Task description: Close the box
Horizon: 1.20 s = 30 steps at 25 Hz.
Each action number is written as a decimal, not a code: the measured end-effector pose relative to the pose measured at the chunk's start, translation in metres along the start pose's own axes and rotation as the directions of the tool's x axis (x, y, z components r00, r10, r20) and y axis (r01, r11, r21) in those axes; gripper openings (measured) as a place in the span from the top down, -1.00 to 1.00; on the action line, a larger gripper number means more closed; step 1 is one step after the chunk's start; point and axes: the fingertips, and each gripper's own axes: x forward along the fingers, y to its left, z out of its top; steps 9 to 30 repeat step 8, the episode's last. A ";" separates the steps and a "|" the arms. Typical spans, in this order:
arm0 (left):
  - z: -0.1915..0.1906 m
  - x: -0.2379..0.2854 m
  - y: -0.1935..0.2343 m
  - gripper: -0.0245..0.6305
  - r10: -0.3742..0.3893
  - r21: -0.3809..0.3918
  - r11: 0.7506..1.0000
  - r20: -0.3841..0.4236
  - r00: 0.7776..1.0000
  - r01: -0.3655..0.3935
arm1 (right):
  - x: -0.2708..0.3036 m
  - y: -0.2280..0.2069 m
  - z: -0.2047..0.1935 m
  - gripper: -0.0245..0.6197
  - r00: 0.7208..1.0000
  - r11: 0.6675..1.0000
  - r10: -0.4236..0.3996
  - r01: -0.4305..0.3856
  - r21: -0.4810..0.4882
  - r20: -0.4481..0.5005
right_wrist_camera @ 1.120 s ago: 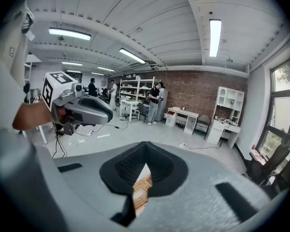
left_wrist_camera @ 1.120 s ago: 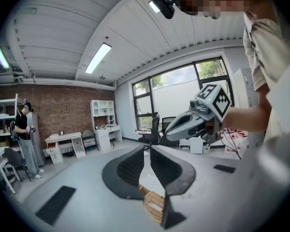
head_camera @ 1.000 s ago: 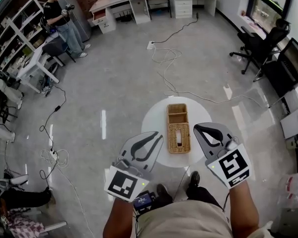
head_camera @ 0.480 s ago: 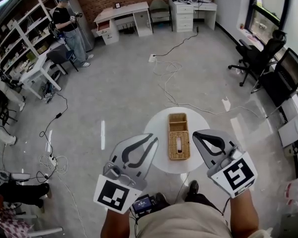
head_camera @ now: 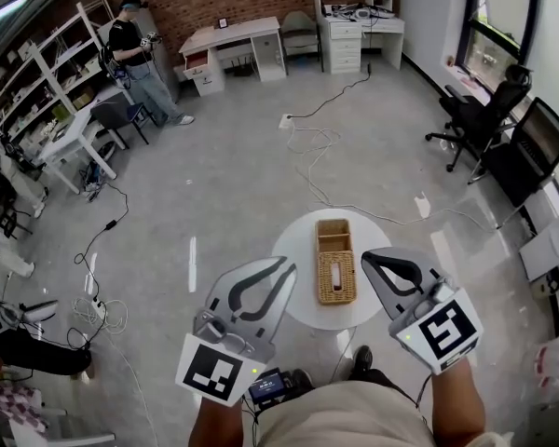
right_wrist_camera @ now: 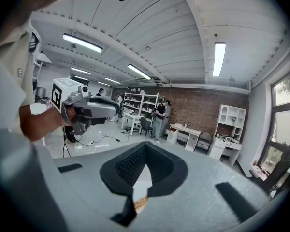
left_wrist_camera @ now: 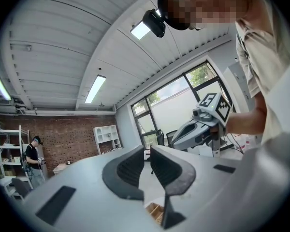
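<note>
Seemingly the wicker box (head_camera: 335,266) lies mid-way across the small round counter (head_camera: 296,236). Its far compartment is bare and its near part sits under a slotted top; whether it counts as shut I cannot tell. The left tongs (head_camera: 281,270) are narrow and the right tongs (head_camera: 368,256) meet at the tips, both empty, near and above the box. That fits either reaching in or drawing off. Either way, steer clear of the light box. Cables (head_camera: 307,142) trail on the far floor; nothing stands between tongs and box.

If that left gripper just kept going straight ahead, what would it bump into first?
Probably nothing near: the left gripper points level above the wicker box, toward a distant office chair; depth unclear.
</note>
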 end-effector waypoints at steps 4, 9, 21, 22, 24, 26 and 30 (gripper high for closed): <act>0.001 -0.006 -0.004 0.80 -0.006 0.018 1.000 0.007 1.000 0.006 | -0.005 0.005 0.000 0.96 1.000 1.000 -0.007 0.007 -0.004 -0.001; -0.002 -0.015 -0.008 0.80 -0.005 0.021 1.000 0.010 1.000 0.005 | -0.008 0.014 -0.001 0.96 1.000 1.000 -0.013 0.013 -0.006 -0.001; -0.002 -0.015 -0.008 0.80 -0.005 0.021 1.000 0.010 1.000 0.005 | -0.008 0.014 -0.001 0.96 1.000 1.000 -0.013 0.013 -0.006 -0.001; -0.002 -0.015 -0.008 0.80 -0.005 0.021 1.000 0.010 1.000 0.005 | -0.008 0.014 -0.001 0.96 1.000 1.000 -0.013 0.013 -0.006 -0.001; -0.002 -0.015 -0.008 0.80 -0.005 0.021 1.000 0.010 1.000 0.005 | -0.008 0.014 -0.001 0.96 1.000 1.000 -0.013 0.013 -0.006 -0.001; -0.002 -0.015 -0.008 0.80 -0.005 0.021 1.000 0.010 1.000 0.005 | -0.008 0.014 -0.001 0.96 1.000 1.000 -0.013 0.013 -0.006 -0.001; -0.002 -0.015 -0.008 0.80 -0.005 0.021 1.000 0.010 1.000 0.005 | -0.008 0.014 -0.001 0.96 1.000 1.000 -0.013 0.013 -0.006 -0.001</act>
